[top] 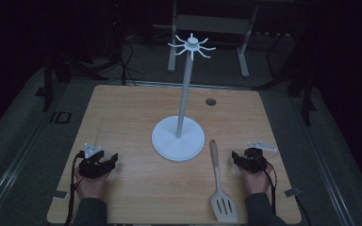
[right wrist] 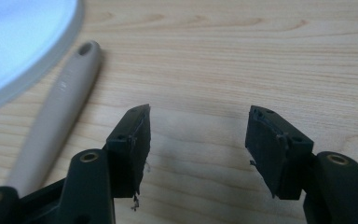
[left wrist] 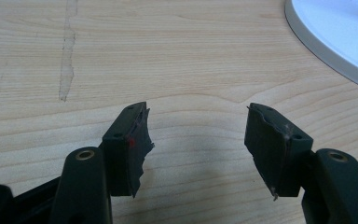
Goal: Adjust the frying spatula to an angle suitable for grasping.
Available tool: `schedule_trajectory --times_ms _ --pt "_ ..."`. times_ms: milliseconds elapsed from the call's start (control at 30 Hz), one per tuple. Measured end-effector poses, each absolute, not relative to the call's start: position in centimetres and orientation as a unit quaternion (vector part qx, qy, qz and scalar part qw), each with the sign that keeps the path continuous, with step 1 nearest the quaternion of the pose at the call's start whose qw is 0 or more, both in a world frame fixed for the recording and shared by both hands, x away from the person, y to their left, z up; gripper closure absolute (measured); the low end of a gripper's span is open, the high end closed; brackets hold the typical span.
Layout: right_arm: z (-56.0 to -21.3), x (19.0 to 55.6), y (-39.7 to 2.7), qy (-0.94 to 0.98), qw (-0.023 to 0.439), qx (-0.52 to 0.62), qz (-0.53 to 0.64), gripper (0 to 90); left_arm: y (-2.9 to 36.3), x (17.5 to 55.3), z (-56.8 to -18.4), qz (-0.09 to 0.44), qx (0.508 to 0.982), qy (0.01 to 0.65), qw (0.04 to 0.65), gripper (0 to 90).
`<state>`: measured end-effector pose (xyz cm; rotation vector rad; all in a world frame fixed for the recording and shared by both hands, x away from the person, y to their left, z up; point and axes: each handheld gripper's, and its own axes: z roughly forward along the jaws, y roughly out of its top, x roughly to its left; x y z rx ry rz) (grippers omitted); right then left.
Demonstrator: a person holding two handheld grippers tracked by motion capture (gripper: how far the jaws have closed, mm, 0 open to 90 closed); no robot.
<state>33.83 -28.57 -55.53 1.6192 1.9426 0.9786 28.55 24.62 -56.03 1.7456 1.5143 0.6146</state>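
You are resting both hands on the wooden table [top: 122, 113], each with a gripper, and neither is grasping anything. Your left gripper [left wrist: 198, 140] is standing with its jaws spread apart over bare wood, nothing between them. Your right gripper [right wrist: 198, 140] is likewise standing released, jaws wide, with only tabletop in the gap. The spatula [top: 219, 188] is lying flat just to the left of your right gripper, near but not touching it, its slotted blade pointing toward your edge of the table and its handle tip [right wrist: 87, 48] ending close beside the white hanging stand [top: 178, 137], whose hooks are sitting well above the table on a tall pole. Judging by its look, the spatula is appearing light and fairly stiff, with a smooth, rounded handle that may be slipping under a loose pinch; the blade is looking thin and possibly flexible. You are best advised to be taking hold across the handle at mid-length, leaving the hole at the tip free for a hook.
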Motion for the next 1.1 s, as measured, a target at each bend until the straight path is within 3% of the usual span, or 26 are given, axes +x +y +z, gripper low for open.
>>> schedule_trajectory --times_ms 333,667,967,1100 --pt "-53.7 32.5 -28.3 0.690 0.239 0.577 0.366 39.8 24.6 28.5 -56.0 0.240 0.678 0.590 0.367 39.9" --pt "-51.3 30.8 -26.2 0.714 0.311 0.529 0.336 52.3 24.6 28.5 -56.1 0.240 0.681 0.589 0.363 40.0" --pt "-50.3 30.4 -24.7 0.723 0.283 0.536 0.332 66.9 24.6 28.5 -56.0 0.241 0.679 0.590 0.364 40.0" --pt "-50.4 30.4 -23.8 0.734 0.272 0.531 0.325 67.6 24.6 28.5 -56.0 0.241 0.679 0.590 0.365 40.0"
